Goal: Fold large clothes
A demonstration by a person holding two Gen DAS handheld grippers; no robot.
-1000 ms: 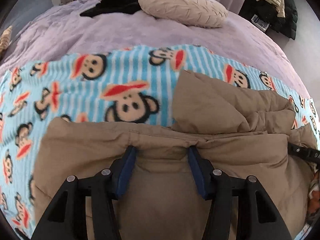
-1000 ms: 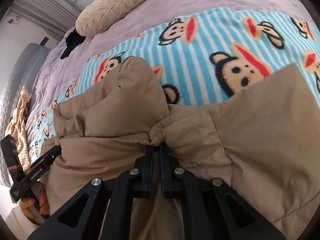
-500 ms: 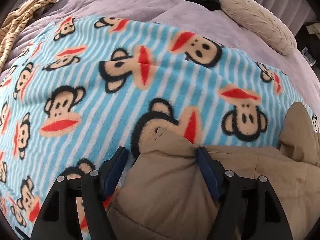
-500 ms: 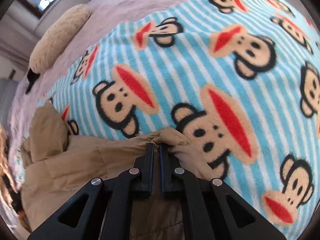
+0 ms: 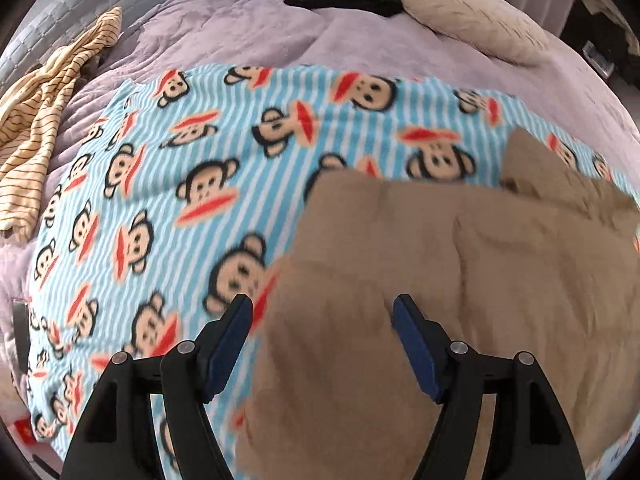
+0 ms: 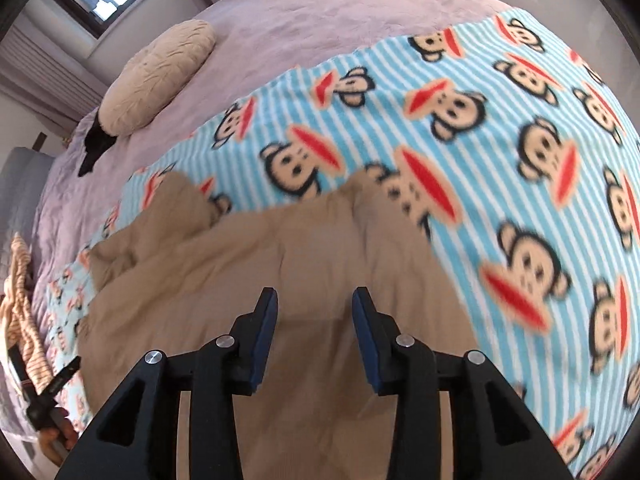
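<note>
tan padded jacket (image 5: 460,280) on monkey blanket (image 5: 168,184); step: fold laid, grips letting go; left gripper (image 5: 322,312) spread, empty; right gripper (image 6: 314,304) jaws opening, nothing between; next, likely: regrip an edge for another fold

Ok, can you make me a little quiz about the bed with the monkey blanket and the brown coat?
1. True or false: the right gripper is pinching the brown coat.
2. What lies directly under the coat? A) monkey blanket B) bare floor C) beige pillow
3. Fill in: the striped garment sits at the bed's ____ edge in the left wrist view.

Key: 1 false, its jaws are opening with nothing between them. 2 A. 3 left.
</note>
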